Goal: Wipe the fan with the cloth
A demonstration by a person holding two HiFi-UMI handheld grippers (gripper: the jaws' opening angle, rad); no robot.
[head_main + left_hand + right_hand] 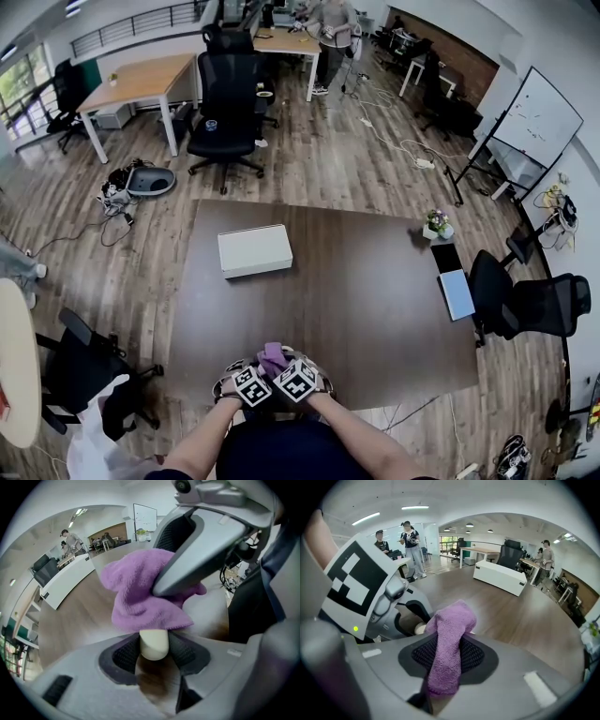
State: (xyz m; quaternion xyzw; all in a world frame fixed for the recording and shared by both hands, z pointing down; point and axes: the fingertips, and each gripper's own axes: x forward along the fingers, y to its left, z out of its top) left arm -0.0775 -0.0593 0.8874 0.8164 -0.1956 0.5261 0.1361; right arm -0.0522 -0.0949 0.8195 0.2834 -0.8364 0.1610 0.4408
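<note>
Jaws of the left gripper (pixel 154 653) are partly closed and clamp a cream, round-ended part of the fan (pixel 154 639). The right gripper (pixel 447 654) pinches the purple cloth (pixel 451 637) between its pads, and the cloth drapes over the fan just at 12 o'clock of the left jaws. Both grippers sit at the table's (pixel 375 300) 6 o'clock edge; a white box (pixel 254 250) lies towards 11 o'clock
</note>
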